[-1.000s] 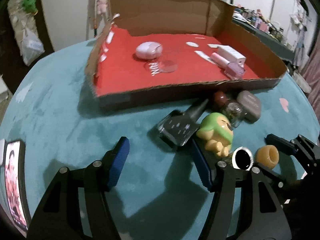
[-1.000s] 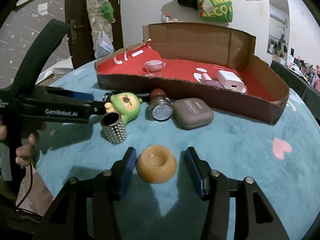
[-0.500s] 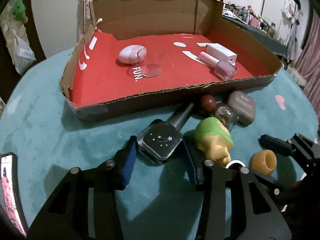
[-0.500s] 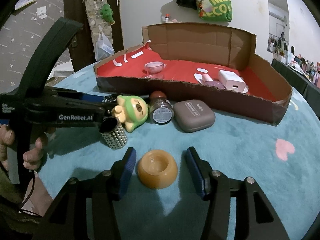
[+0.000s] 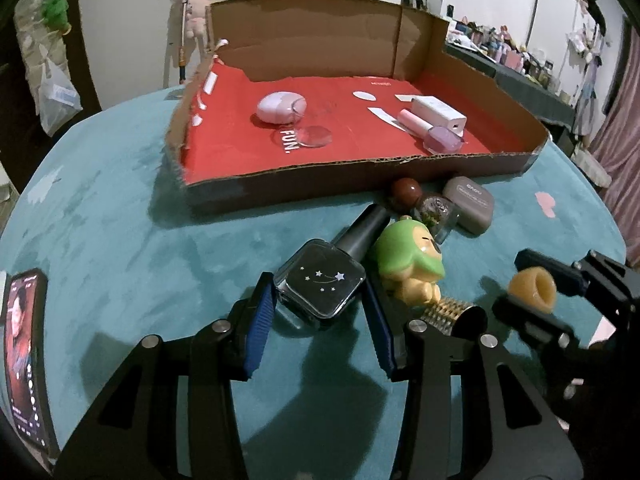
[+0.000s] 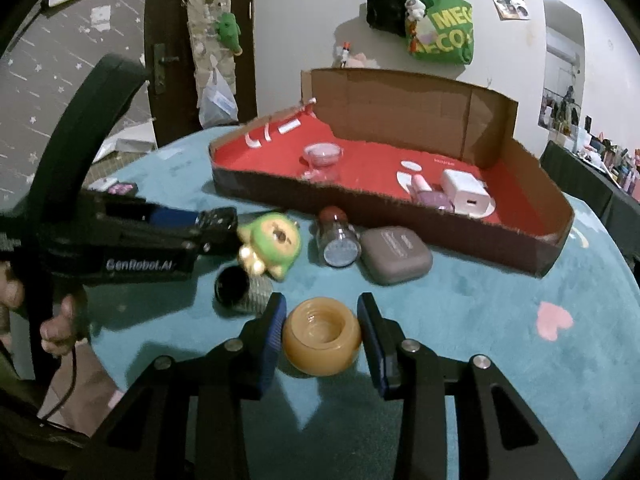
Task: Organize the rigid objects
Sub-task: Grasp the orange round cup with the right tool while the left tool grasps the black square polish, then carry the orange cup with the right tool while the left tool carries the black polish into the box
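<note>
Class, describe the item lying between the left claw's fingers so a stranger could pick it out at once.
Start at the red-floored cardboard box on the teal table. In front of its near wall, leftmost in the cluster beside the green toy figure, lies a square glass bottle. Only it has a dark face with white stars and a long black cap.

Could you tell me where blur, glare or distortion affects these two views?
Left wrist view: fisheye bends the box walls; glare on the bottle; right gripper slightly soft. Right wrist view: left gripper and green toy motion-blurred; cup sharp; room dim.
</note>
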Demonstrator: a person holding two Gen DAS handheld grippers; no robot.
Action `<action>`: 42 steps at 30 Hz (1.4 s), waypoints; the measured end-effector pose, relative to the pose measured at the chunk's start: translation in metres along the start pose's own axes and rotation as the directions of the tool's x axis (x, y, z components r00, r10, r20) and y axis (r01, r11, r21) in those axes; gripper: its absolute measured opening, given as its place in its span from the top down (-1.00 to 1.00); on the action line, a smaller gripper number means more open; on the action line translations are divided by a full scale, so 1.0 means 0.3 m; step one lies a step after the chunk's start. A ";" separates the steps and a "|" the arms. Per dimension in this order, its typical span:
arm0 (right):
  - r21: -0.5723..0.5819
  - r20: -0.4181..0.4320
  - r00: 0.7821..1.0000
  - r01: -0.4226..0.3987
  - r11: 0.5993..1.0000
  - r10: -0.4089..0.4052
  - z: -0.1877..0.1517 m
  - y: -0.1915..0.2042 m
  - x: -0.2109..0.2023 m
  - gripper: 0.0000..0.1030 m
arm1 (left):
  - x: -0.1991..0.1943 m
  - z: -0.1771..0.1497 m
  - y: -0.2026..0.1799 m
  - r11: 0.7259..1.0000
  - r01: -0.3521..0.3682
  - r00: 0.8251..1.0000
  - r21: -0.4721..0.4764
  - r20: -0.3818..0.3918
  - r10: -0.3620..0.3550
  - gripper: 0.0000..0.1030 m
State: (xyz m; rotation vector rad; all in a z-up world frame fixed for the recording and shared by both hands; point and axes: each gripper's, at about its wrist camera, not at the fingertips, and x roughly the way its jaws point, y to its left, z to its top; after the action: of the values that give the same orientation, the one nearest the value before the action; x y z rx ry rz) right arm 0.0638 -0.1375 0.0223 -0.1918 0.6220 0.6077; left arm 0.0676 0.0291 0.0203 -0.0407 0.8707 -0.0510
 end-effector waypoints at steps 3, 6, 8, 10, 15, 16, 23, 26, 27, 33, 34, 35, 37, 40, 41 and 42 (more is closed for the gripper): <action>0.034 0.000 1.000 -0.025 0.999 0.025 0.014 -0.013 -0.011 0.23 | -0.026 -0.008 0.015 1.000 0.001 1.000 -0.021 0.010 -0.001 0.19; 0.042 0.006 1.000 -0.025 0.999 0.025 0.026 -0.017 -0.022 0.23 | -0.051 -0.007 0.021 1.000 0.007 1.000 -0.029 0.025 -0.006 0.19; 0.035 0.014 1.000 -0.023 0.999 0.022 0.037 -0.015 -0.033 0.23 | -0.071 -0.007 0.016 1.000 0.011 0.999 -0.024 0.036 -0.010 0.19; 0.028 0.022 1.000 -0.023 0.999 0.022 0.051 -0.010 -0.044 0.23 | -0.088 -0.001 0.007 1.000 0.013 0.999 -0.017 0.050 -0.012 0.19; 0.034 0.025 0.999 -0.024 0.999 0.023 0.069 -0.014 -0.049 0.23 | -0.120 0.003 -0.004 1.000 0.023 0.997 -0.013 0.072 -0.022 0.19; 0.034 0.024 0.999 -0.024 0.999 0.024 0.070 -0.015 -0.049 0.23 | -0.124 0.005 -0.005 1.000 0.024 0.997 -0.013 0.075 -0.023 0.19; 0.029 0.035 0.999 -0.023 0.999 0.022 0.087 -0.023 -0.062 0.23 | -0.160 0.023 -0.015 0.999 0.035 0.994 -0.009 0.101 -0.034 0.19; 0.026 0.047 0.999 -0.022 0.999 0.021 0.107 -0.029 -0.074 0.23 | -0.180 0.039 -0.022 0.999 0.041 0.992 -0.001 0.119 -0.040 0.19; 0.026 0.051 0.998 -0.022 0.999 0.021 0.114 -0.032 -0.077 0.23 | -0.184 0.044 -0.023 0.999 0.041 0.991 0.001 0.124 -0.041 0.19; 0.022 0.066 0.998 -0.017 1.000 0.016 0.145 -0.044 -0.092 0.23 | -0.210 0.074 -0.037 0.998 0.053 0.987 0.016 0.150 -0.055 0.19; 0.022 0.067 0.998 -0.019 1.000 0.017 0.148 -0.045 -0.095 0.23 | -0.213 0.078 -0.038 0.998 0.056 0.986 0.018 0.154 -0.058 0.19; 0.023 0.069 0.997 -0.022 0.999 0.020 0.154 -0.048 -0.096 0.23 | -0.216 0.083 -0.040 0.998 0.058 0.986 0.021 0.157 -0.060 0.19; 0.026 0.071 0.997 -0.024 0.999 0.022 0.161 -0.053 -0.098 0.23 | -0.220 0.092 -0.042 0.998 0.057 0.985 0.024 0.163 -0.060 0.19; 0.024 0.075 0.997 -0.020 1.000 0.018 0.177 -0.061 -0.098 0.23 | -0.224 0.104 -0.044 0.998 0.058 0.983 0.027 0.170 -0.062 0.19; 0.023 0.077 0.997 -0.019 1.000 0.018 0.182 -0.063 -0.099 0.23 | -0.225 0.109 -0.045 0.998 0.058 0.983 0.029 0.173 -0.062 0.19; 0.022 0.077 0.997 -0.019 1.000 0.018 0.189 -0.066 -0.098 0.23 | -0.227 0.113 -0.046 0.998 0.059 0.983 0.030 0.175 -0.063 0.19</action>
State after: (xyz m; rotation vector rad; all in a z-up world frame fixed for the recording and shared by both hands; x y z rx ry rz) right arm 0.0841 -0.1481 0.0851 -0.1409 0.5563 0.6229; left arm 0.0494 0.0199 0.0948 -0.0477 0.6919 -0.1140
